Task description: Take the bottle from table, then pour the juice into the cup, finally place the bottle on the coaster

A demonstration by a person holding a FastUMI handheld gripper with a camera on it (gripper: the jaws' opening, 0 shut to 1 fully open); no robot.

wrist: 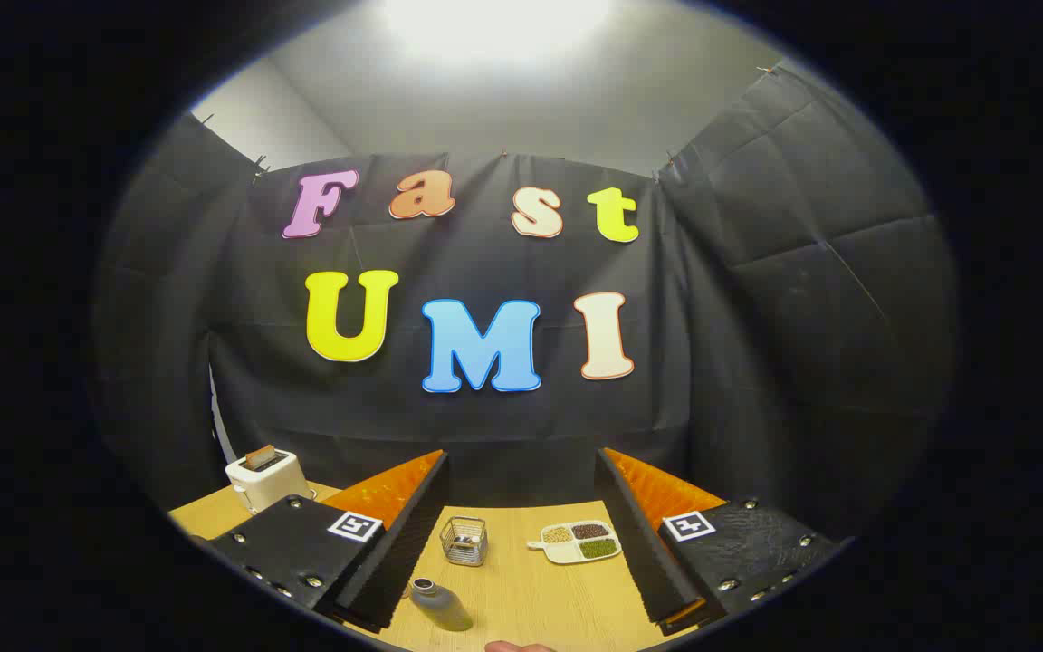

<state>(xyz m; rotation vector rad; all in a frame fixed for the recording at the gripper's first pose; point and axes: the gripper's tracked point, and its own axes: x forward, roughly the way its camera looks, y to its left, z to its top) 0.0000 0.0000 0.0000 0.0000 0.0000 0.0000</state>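
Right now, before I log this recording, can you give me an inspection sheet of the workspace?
Surface: light wooden table, bare between the things.
Job's things: grey bottle lying tilted just ahead of the tongs' fingers, near one finger; cup and coaster: nothing seen.
Clutter: wire basket beyond the bottle; divided tray with three fillings beside it; white toaster with a slice in it, off to the side.
Grippers: tongs open, fingers wide apart, touching nothing.
Cables: nothing seen.
Surroundings: black cloth wall behind the table; bright ceiling light above.
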